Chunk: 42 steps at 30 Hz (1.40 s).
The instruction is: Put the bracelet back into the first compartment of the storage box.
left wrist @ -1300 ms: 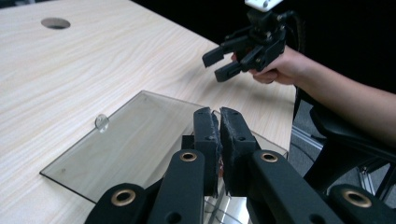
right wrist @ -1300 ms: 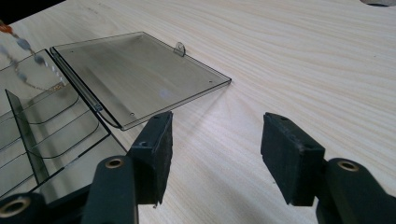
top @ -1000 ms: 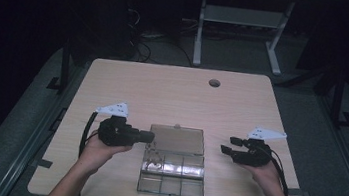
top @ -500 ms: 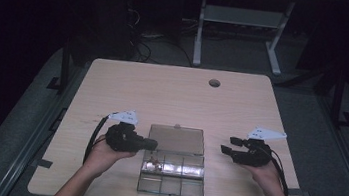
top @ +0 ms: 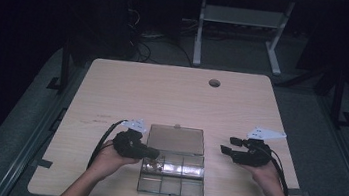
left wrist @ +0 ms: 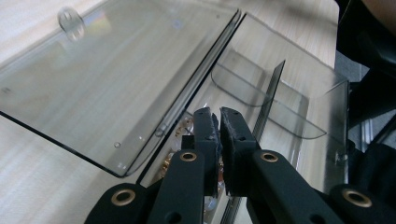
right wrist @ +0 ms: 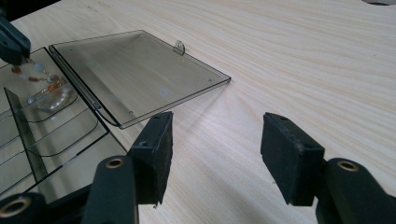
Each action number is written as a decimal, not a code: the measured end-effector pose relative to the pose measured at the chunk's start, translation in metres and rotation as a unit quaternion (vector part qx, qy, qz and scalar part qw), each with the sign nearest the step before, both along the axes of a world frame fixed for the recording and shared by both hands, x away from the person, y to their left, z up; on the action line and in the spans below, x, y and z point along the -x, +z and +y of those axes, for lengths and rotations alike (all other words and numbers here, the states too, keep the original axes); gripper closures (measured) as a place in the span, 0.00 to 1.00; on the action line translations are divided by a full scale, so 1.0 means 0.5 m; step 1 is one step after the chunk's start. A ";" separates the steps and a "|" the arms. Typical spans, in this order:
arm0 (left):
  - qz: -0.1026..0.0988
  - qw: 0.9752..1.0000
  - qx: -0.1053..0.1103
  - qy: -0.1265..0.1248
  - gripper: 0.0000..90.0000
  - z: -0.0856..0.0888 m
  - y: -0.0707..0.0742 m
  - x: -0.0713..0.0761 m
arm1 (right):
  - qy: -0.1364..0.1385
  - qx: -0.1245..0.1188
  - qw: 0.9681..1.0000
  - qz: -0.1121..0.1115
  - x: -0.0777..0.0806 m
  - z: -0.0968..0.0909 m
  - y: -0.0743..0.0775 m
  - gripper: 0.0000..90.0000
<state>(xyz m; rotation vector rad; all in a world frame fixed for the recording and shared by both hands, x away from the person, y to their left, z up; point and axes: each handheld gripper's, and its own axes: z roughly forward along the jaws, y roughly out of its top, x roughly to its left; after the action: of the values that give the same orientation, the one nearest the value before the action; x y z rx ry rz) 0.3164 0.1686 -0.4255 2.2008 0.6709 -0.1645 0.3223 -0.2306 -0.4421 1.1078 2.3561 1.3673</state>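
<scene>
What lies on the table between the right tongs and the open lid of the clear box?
Bare wood: in the right gripper view, nothing lies between the right tongs and the lid.

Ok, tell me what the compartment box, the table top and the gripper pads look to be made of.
Compartment box: clear, smoky-tinted hard plastic, probably acrylic; glossy, the table's grain shows through its open lid.
Table top: pale wood or wood-look laminate, matt, streaked grain.
Right gripper's pads: black foam or rubber, dull, rough crumbly edges.
</scene>
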 end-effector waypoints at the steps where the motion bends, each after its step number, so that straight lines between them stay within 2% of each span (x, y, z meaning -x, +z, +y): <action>1: 0.000 1.000 0.000 0.000 0.95 0.000 0.000 0.000 | 0.000 0.000 1.000 0.000 0.000 0.000 0.000 0.48; 3: 0.010 1.000 -0.011 -0.006 0.95 -0.004 -0.010 -0.001 | 0.000 0.000 1.000 0.000 0.000 0.000 0.000 0.48; 5: 0.008 1.000 -0.022 -0.016 0.95 -0.005 -0.013 -0.002 | 0.000 0.000 1.000 0.000 0.000 -0.001 0.000 0.48; 9: 0.014 1.000 -0.021 -0.017 0.94 -0.005 -0.014 -0.001 | 0.000 0.000 1.000 0.001 -0.001 -0.001 -0.001 0.48; 12: 0.019 0.999 -0.034 -0.022 0.94 -0.003 -0.017 -0.002 | 0.000 0.001 1.000 0.000 0.000 0.000 -0.001 0.48; 16: 0.023 0.999 -0.032 -0.025 0.93 0.004 -0.016 -0.003 | -0.001 0.001 1.000 0.001 0.000 0.000 0.000 0.48; 17: 0.028 0.999 -0.023 -0.019 0.90 0.004 -0.016 -0.002 | -0.001 0.002 1.000 0.000 -0.001 -0.001 -0.001 0.48; 23: 0.018 1.000 -0.013 -0.019 0.80 0.008 -0.001 -0.001 | 0.000 0.003 1.000 0.000 -0.001 -0.001 -0.001 0.48; 24: 0.010 1.000 -0.006 -0.014 0.78 0.012 0.009 0.000 | 0.000 0.001 1.000 0.000 -0.001 -0.001 -0.001 0.48; 27: 0.001 1.000 -0.003 -0.008 0.75 0.016 0.018 0.000 | 0.000 0.002 1.000 0.001 -0.001 -0.001 -0.001 0.48; 29: -0.006 1.000 -0.002 -0.001 0.70 0.020 0.026 0.000 | 0.002 0.001 1.000 0.004 -0.002 -0.001 -0.001 0.48; 30: -0.012 1.000 0.003 0.011 0.68 0.026 0.031 -0.001 | 0.002 0.000 1.000 0.006 -0.002 0.000 -0.001 0.48; 33: -0.017 1.000 0.001 0.021 0.64 0.031 0.035 -0.003 | 0.002 -0.002 1.000 0.010 -0.001 0.001 0.000 0.48; 36: -0.031 0.999 -0.004 0.037 0.56 0.041 0.038 -0.008 | 0.001 -0.003 1.000 0.017 -0.002 0.003 0.003 0.47; 38: -0.033 0.999 -0.005 0.041 0.54 0.044 0.039 -0.010 | 0.002 -0.003 1.000 0.018 -0.002 0.005 0.005 0.46; 42: -0.040 0.997 -0.004 0.069 0.48 0.063 0.042 -0.019 | 0.006 -0.007 1.000 0.023 -0.002 0.014 0.009 0.45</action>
<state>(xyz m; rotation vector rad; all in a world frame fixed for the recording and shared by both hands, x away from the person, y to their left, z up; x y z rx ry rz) 0.3261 0.1999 -0.4047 2.1486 0.7758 -0.0031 0.3235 -0.2238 -0.4376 1.1417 2.3928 1.3785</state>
